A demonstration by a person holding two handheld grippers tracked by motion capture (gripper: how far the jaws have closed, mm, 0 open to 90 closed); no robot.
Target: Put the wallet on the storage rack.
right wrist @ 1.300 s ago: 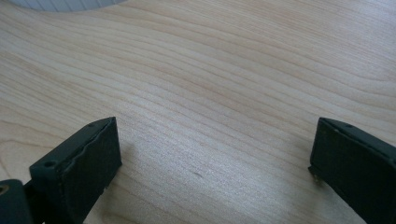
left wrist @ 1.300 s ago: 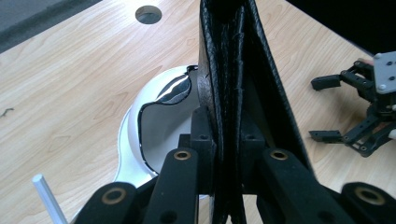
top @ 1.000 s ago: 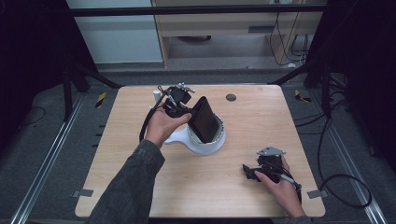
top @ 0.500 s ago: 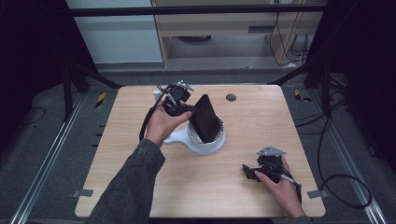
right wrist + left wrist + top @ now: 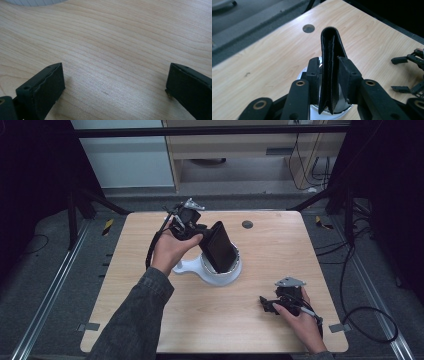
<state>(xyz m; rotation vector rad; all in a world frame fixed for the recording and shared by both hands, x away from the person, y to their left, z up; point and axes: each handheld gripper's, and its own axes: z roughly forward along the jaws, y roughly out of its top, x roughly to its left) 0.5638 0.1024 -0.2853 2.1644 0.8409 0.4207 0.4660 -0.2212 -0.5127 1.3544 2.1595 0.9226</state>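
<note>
A black folded wallet (image 5: 218,247) stands on edge, leaning, in a white round dish (image 5: 223,274) with a short handle, at the table's middle. My left gripper (image 5: 202,233) is at the wallet's upper left end. In the left gripper view the wallet (image 5: 330,52) rises between the two pads, with a thin sliver of white dish showing beside the left pad. The jaws have just been opening and no longer squeeze it. My right gripper (image 5: 268,305) rests open on the table at the front right. Bare wood lies between its fingers (image 5: 112,82).
The wooden table (image 5: 150,320) has a round dark cable hole (image 5: 247,224) at its far edge. Black frame posts and cables surround it on a grey floor. The right gripper's jaws (image 5: 409,72) also show at the right of the left gripper view.
The left hand and its gripper have risen slightly along the wallet, which stays leaning in the dish. The right hand has not moved.
</note>
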